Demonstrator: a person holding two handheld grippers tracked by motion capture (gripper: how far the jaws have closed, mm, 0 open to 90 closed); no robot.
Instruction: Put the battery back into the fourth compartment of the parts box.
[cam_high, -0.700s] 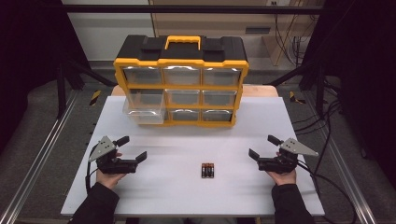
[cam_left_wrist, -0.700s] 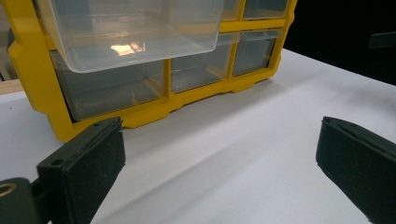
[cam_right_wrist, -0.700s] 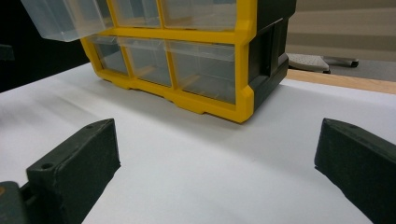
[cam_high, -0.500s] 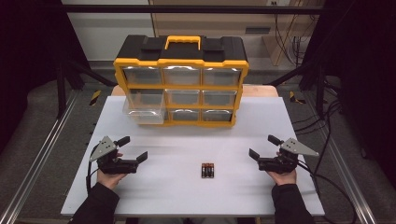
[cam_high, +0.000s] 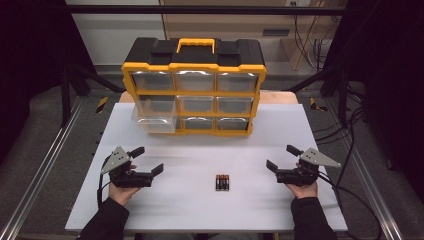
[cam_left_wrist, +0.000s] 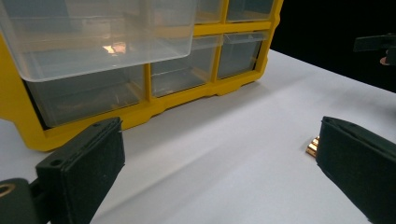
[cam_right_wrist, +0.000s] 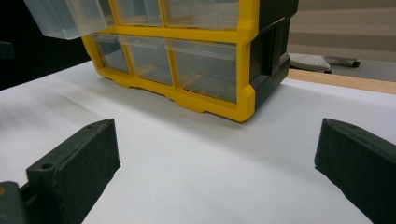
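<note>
A yellow and black drawer cabinet (cam_high: 194, 85) stands at the back of the white table (cam_high: 200, 205), with clear drawers in three rows. Its middle-left drawer (cam_high: 155, 114) is pulled out toward me. Three batteries (cam_high: 222, 182) lie side by side near the table's front centre. My left gripper (cam_high: 147, 161) rests at the front left, open, nothing between its jaws. My right gripper (cam_high: 283, 158) rests at the front right, open and empty too. In the left gripper view the pulled-out drawer (cam_left_wrist: 93, 37) looms above the jaws and the batteries' ends (cam_left_wrist: 313, 147) peek past the right jaw.
Metal rails run along both sides of the table. Cables trail off the right side (cam_high: 350, 165). A wooden board edge (cam_right_wrist: 341, 80) shows behind the cabinet.
</note>
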